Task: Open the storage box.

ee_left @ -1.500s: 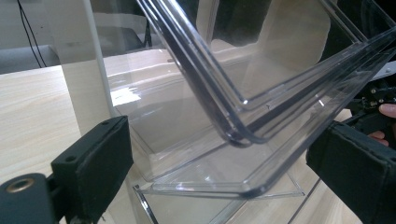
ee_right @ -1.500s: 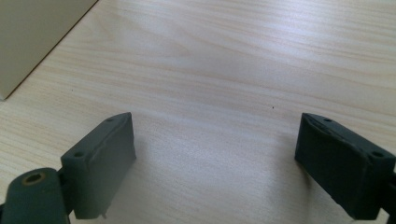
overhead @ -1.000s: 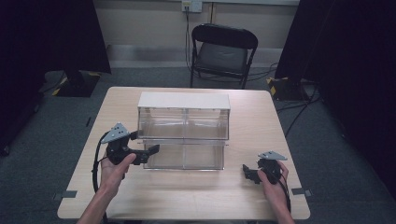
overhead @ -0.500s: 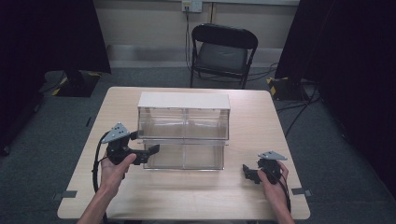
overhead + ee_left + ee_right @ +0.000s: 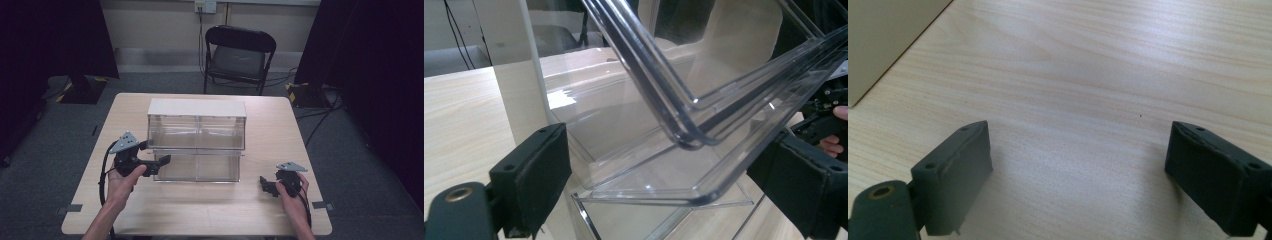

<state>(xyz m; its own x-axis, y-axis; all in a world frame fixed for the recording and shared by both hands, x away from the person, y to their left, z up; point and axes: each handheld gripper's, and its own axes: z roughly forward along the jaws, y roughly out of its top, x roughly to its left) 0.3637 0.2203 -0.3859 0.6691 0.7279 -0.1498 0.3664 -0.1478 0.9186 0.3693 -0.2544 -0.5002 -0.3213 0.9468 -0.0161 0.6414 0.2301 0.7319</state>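
Nothing has shifted since earlier frames: left gripper point(image 5: 159, 163) fingers spread wide, straddling the clear drawer point(image 5: 197, 167) pulled out at the counter's point(image 5: 210, 210) middle, probably lining up a grip; right gripper point(image 5: 265, 185) rests apart, fingers open, holding nothing

The right claw point(image 5: 1078, 175) stands wide apart above bare wooden table point(image 5: 1108, 65).
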